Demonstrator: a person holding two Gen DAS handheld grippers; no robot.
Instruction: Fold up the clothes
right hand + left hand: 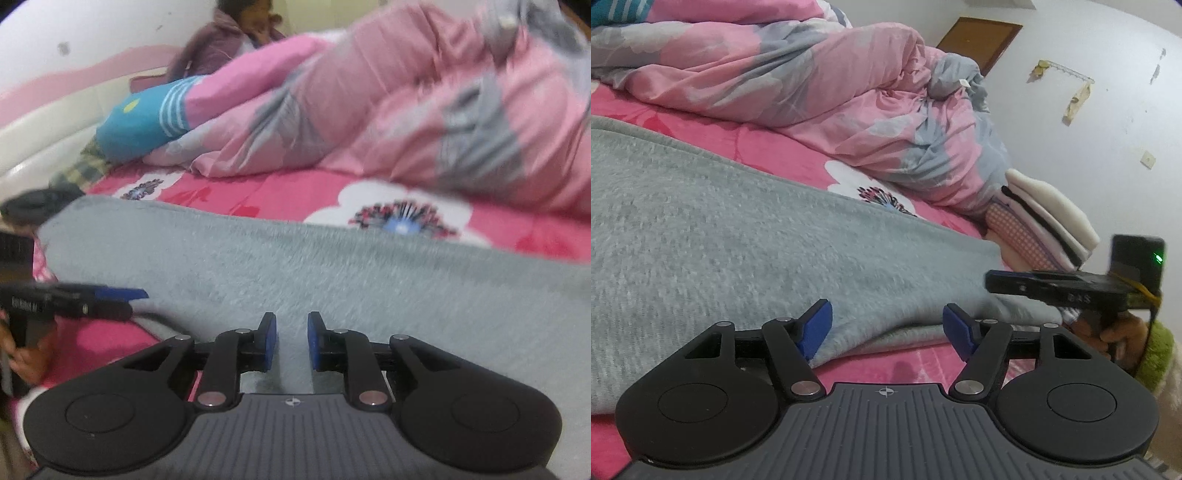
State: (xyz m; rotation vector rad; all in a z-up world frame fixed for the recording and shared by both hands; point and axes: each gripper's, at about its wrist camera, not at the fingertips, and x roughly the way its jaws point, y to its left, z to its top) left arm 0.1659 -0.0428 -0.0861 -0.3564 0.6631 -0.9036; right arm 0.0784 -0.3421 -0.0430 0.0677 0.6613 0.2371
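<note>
Your right gripper (pixel 291 341): blue pads a small gap apart, nothing between them, poised over the grey fleece (pixel 332 273). Fleece: spread flat on the pink sheet (pixel 280 195), its near left corner turned up. Your left gripper (pixel 110 301): at the far left, side-on, at the fleece's left edge; hand (pixel 22 354) on its grip. Quilt (pixel 369 110): pink and grey, heaped behind. Person (pixel 229 40): seated at the headboard (pixel 55 122).

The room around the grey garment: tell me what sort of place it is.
Most likely a home bedroom: a bed with a pink floral sheet, a rumpled pink quilt, and folded clothes stacked by the wall.
</note>
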